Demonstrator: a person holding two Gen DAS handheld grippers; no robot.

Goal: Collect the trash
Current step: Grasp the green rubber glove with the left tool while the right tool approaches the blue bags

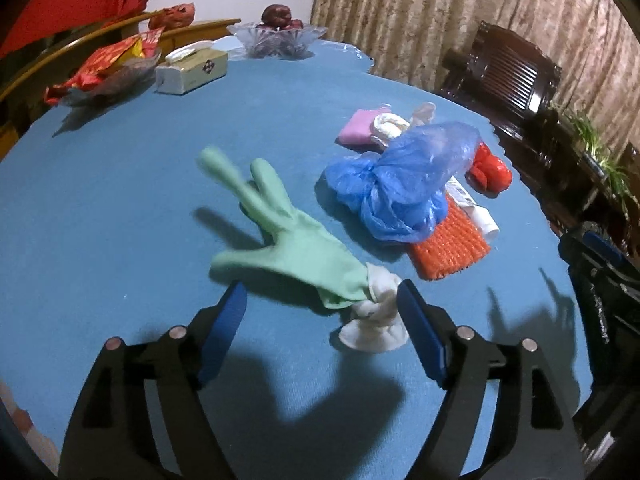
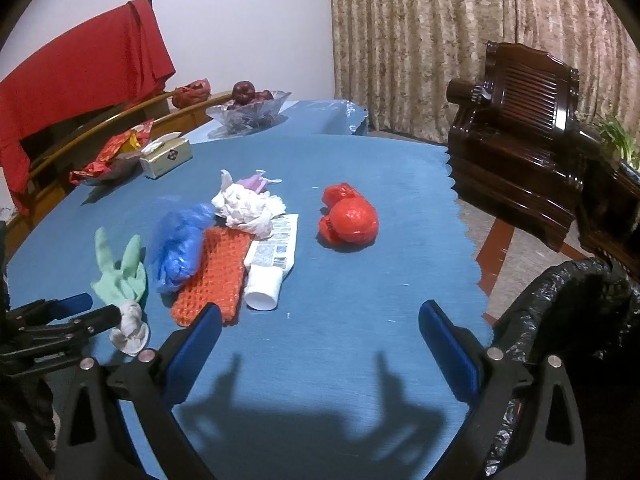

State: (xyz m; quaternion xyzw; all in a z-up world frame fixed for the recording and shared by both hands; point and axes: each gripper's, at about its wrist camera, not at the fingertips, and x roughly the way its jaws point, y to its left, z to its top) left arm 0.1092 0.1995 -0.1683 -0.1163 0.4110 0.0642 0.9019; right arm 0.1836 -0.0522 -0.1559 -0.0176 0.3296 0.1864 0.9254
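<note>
A green glove with a knotted white cuff is seen lying on the blue tablecloth, its cuff between the wide-open jaws of the left gripper; whether the right-hand pad touches the cuff cannot be told, and nothing is gripped. Just beyond it a blue bag, an orange mesh, a tube, white wrappers and a red bag are heaped. The right gripper is held wide open and empty over bare cloth. A bin lined with a black bag stands at the table's right edge; its contents cannot be seen. Fruit is held in a glass bowl, and tissues in a box.
</note>
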